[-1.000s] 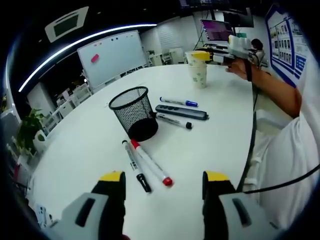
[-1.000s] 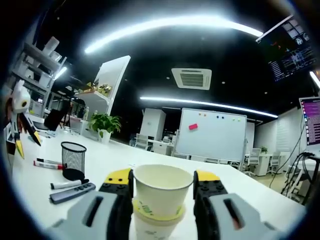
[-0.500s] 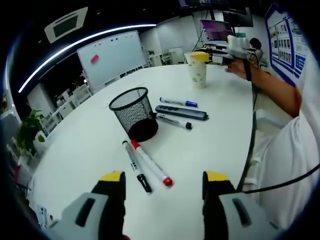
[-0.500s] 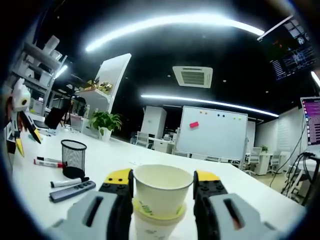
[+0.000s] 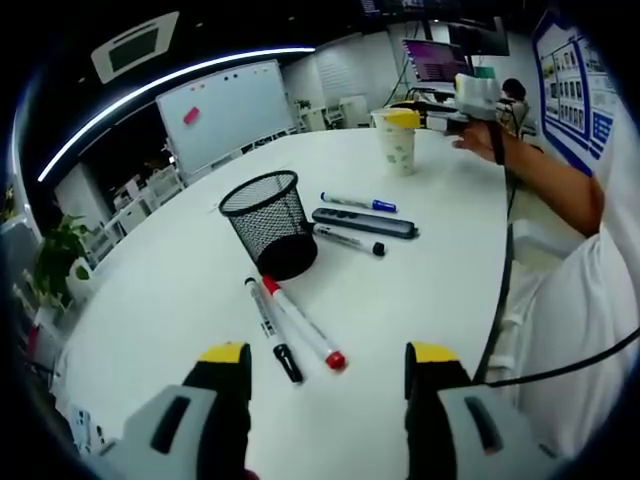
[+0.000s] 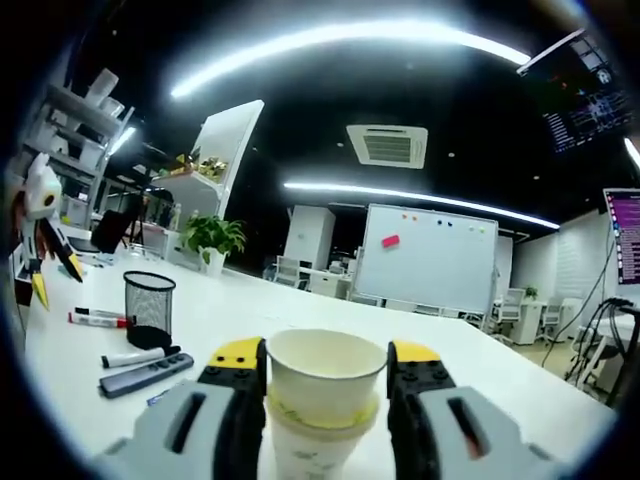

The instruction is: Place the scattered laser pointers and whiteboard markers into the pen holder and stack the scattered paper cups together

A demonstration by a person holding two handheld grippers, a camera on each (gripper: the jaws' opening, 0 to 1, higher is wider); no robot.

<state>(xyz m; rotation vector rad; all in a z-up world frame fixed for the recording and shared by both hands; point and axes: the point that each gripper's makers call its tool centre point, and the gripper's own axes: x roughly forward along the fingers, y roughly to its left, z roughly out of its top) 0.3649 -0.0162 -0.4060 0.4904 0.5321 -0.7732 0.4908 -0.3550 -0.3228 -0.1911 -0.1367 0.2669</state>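
One paper cup [image 6: 325, 375] between right gripper [image 6: 326, 372] fingers [image 6: 237, 375], nested on second

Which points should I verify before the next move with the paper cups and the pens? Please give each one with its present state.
1. Upper paper cup between the right tongs: ok.
2. Upper cup nested in the lower paper cup: ok, but whether it is fully seated, cannot tell.
3. Left tongs open and holding nothing: ok.
4. Mesh pen holder upright: ok.
5. Pens in the holder: not ok; the red-capped marker, black-capped marker, blue-capped marker and laser pointer lie on the table.
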